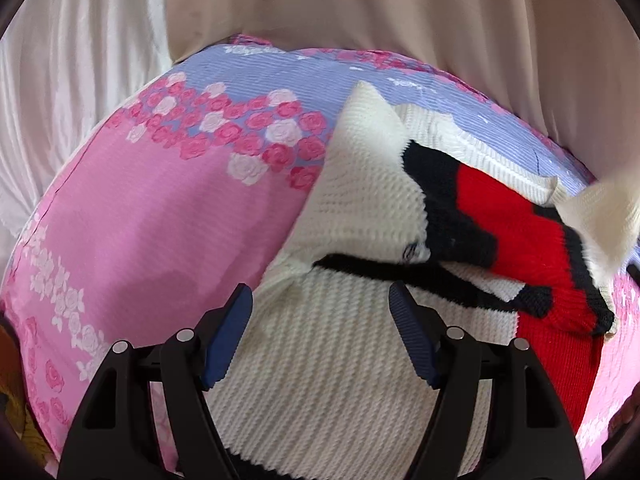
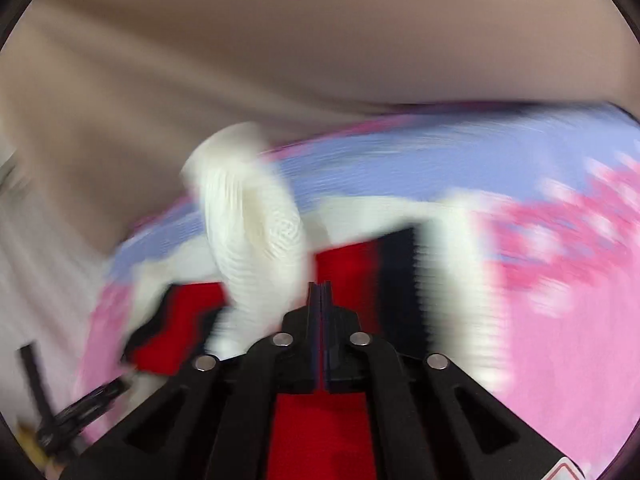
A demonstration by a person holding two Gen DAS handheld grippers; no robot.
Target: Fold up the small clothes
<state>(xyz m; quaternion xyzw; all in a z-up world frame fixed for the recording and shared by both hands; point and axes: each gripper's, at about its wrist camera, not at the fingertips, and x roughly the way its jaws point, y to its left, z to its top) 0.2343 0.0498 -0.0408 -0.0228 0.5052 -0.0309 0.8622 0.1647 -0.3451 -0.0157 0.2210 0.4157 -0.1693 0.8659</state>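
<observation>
A small knit sweater, cream with black and red bands, lies on a pink and lilac rose-print sheet. Its near cream panel sits under my left gripper, which is open and empty just above it. One cream sleeve is lifted at the right edge. In the blurred right wrist view my right gripper is shut, with the raised cream sleeve just left of its tips; whether it pinches the knit I cannot tell. Red knit lies below it.
Beige cloth and white satin drapes hang behind the sheet. A dark stand-like object sits at the lower left in the right wrist view. A brown and yellow item shows at the far left edge.
</observation>
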